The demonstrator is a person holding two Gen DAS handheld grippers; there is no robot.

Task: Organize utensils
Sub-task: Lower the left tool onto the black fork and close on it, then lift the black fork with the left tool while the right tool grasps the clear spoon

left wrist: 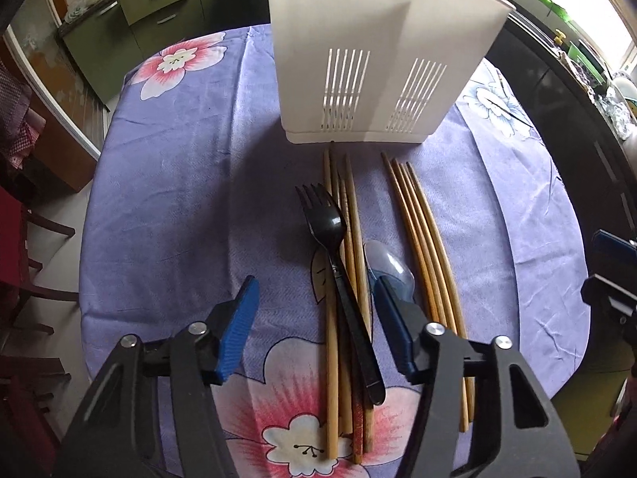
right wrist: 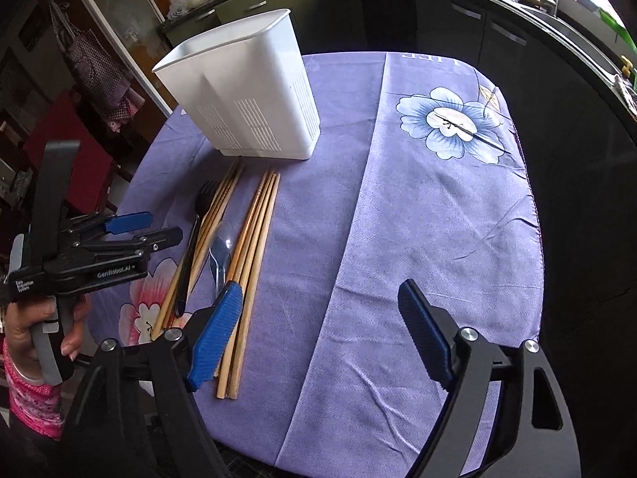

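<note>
A white slotted utensil holder (left wrist: pixel 378 59) (right wrist: pixel 247 107) stands upright at the far side of the table. In front of it lie a black fork (left wrist: pixel 326 223) (right wrist: pixel 195 231), a clear plastic spoon (left wrist: pixel 384 265) (right wrist: pixel 221 251) and two bundles of wooden chopsticks (left wrist: pixel 422 231) (right wrist: pixel 258 215). My left gripper (left wrist: pixel 314 310) (right wrist: pixel 155 227) hovers open over the fork handle and the left chopsticks (left wrist: pixel 352 215), its pads clear of them. My right gripper (right wrist: pixel 322 330) is open above bare cloth, its left finger (right wrist: pixel 217 330) over the right bundle's near ends.
The round table wears a purple floral cloth (right wrist: pixel 438 219). A person's hand (right wrist: pixel 24 318) grips the left tool's handle. Green cabinets (left wrist: pixel 139 12) and a dark counter (right wrist: pixel 517 40) ring the table; red chairs (left wrist: pixel 16 239) stand at the left.
</note>
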